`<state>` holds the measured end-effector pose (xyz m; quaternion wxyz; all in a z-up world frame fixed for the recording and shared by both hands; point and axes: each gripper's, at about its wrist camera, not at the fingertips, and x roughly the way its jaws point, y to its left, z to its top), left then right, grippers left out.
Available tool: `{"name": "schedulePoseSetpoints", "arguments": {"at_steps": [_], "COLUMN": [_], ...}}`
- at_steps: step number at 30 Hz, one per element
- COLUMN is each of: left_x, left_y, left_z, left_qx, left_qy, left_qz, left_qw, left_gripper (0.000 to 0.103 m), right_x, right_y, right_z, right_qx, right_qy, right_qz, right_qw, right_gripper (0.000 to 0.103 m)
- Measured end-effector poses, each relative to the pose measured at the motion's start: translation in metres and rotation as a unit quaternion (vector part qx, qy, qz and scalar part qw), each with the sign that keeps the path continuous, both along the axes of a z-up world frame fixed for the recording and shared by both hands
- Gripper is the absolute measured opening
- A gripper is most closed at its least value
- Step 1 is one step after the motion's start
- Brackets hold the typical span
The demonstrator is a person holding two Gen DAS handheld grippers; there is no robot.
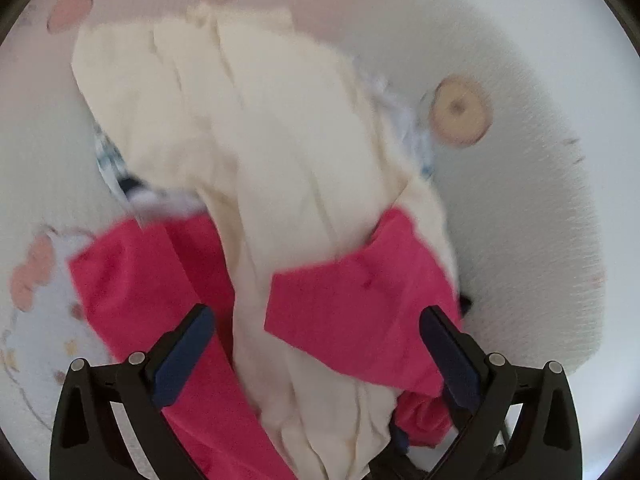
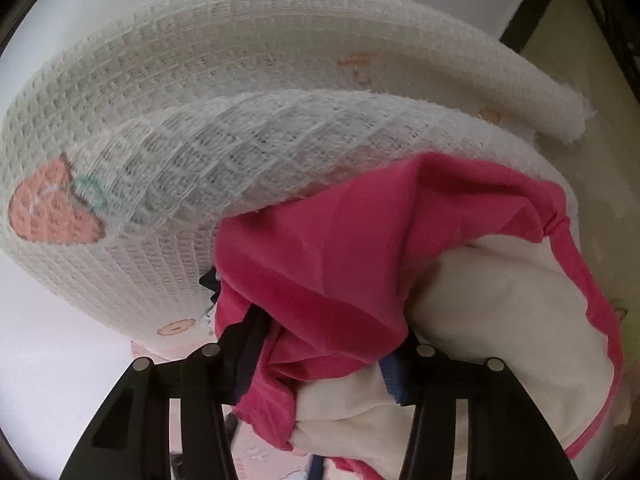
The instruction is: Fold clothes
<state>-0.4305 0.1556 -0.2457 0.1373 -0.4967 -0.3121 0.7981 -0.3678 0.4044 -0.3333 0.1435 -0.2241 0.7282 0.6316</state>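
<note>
Left gripper (image 1: 316, 332): jaws spread wide, pads clear of the cloth lying between them.
Right gripper (image 2: 320, 364): jaws closed on bunched pink garment (image 2: 340, 240) and cream fabric.
Cream garment (image 1: 248, 120): draped long over the pink one, running away from the left gripper.
Pile: clothes heaped on white waffle blanket (image 2: 180, 92) with strawberry print (image 2: 52, 208).
Beyond: doughnut print (image 1: 460, 110) on the blanket.

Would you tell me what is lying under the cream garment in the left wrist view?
Under the cream garment lies a pink garment, with blue-and-white patterned cloth peeking out at its edges. How far either extends beneath is covered.
</note>
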Motion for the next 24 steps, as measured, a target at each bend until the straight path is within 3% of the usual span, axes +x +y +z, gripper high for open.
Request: {"name": "schedulePoseSetpoints", "arguments": {"at_steps": [2, 7, 10, 18, 21, 24], "left_x": [0.0, -0.008, -0.005, -0.025, -0.036, -0.046], "left_y": [-0.002, 0.018, 0.01, 0.018, 0.02, 0.022], "left_z": [0.004, 0.018, 0.013, 0.001, -0.004, -0.005], "left_qx": [0.022, 0.05, 0.061, 0.077, 0.091, 0.096], "left_qy": [-0.002, -0.008, -0.032, -0.046, -0.055, -0.058], "left_qz": [0.001, -0.038, -0.066, -0.056, -0.046, -0.042], "left_qw": [0.9998, 0.998, 0.9954, 0.9944, 0.9933, 0.9928], "left_gripper": [0.103, 0.103, 0.103, 0.103, 0.103, 0.103], "right_x": [-0.01, -0.031, -0.042, -0.076, -0.077, -0.072], "right_y": [-0.001, 0.002, 0.004, 0.012, 0.037, 0.072], "right_z": [0.004, 0.017, 0.023, 0.04, 0.043, 0.046], "right_qx": [0.023, 0.058, 0.064, 0.085, 0.068, 0.081], "right_qy": [-0.008, 0.003, 0.031, 0.059, 0.068, 0.047], "right_qz": [0.01, 0.033, 0.034, 0.062, 0.067, 0.093], "right_qw": [1.0, 0.998, 0.997, 0.993, 0.993, 0.991], "right_gripper": [0.033, 0.018, 0.018, 0.017, 0.017, 0.017]}}
